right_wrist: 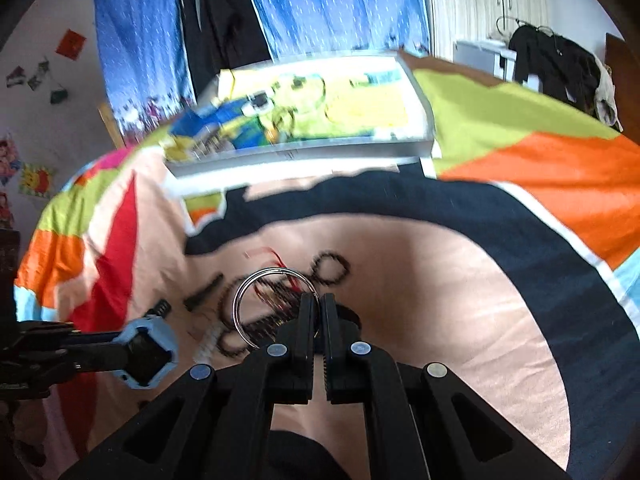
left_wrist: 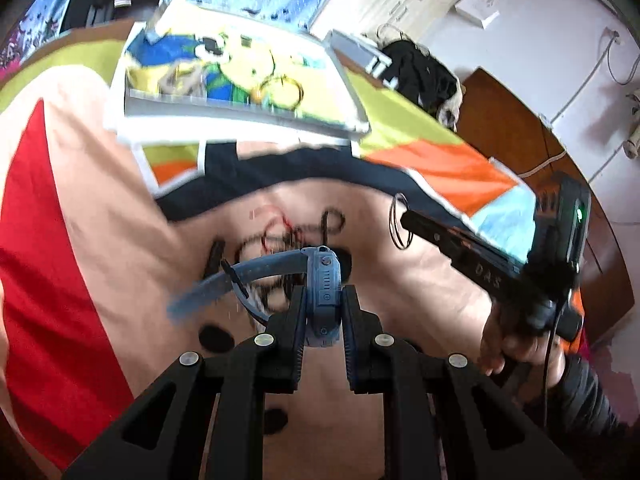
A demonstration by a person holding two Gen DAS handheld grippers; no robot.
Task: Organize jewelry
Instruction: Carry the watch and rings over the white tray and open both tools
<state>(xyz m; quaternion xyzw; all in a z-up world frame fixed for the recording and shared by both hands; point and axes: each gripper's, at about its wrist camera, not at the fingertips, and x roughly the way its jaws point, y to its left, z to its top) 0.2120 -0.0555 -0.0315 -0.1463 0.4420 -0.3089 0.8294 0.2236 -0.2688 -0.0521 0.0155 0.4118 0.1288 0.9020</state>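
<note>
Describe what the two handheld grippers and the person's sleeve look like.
Both are matte black plastic. The left gripper and right gripper each have two flat fingers with ribbed pads and round silver bolts on angular linkages. The right one's body carries pale lettering, a green light and a thin black cable. The sleeve is dark.

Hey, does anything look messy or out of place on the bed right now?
Mostly the loose pile on the bedspread: dark bead strands and a red cord lie tangled together, not in the clear tray. The blue watch and silver ring are held in the tools.
</note>
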